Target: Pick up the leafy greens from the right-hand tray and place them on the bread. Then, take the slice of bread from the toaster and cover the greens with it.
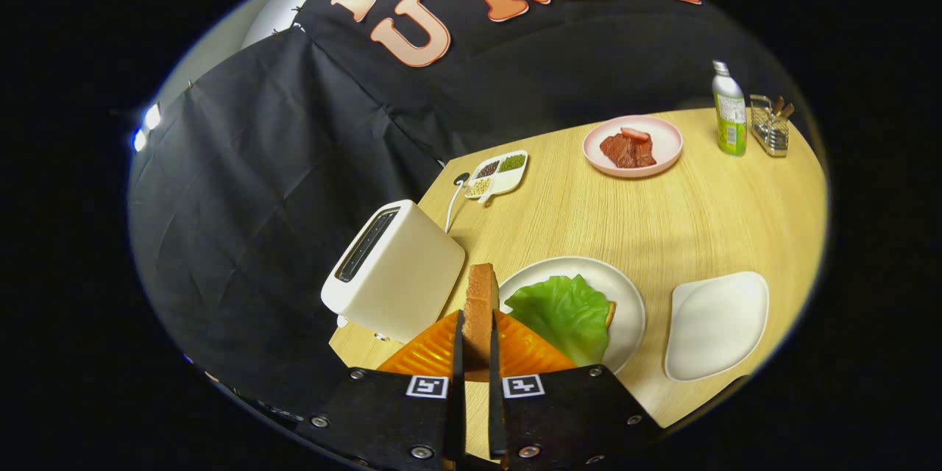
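My gripper [475, 342] is shut on a slice of bread [480, 309], which stands on edge between the fingers and above the table. Just right of the slice lies a green leaf [567, 313] on a round white plate [625, 294]. A brown corner of another bread slice [610, 315] peeks out from under the leaf. The white toaster [394, 272] stands just left of the held slice, its slot [366, 244] dark. To the right of the plate sits a white tray [717, 324] with nothing in it.
The wooden table [662, 221] carries a pink plate with meat [633, 146] at the back, a divided dish of grains [497, 175], a green bottle [729, 110] and a wire holder [769, 126]. The toaster's cord [452, 202] runs toward the black cloth wall.
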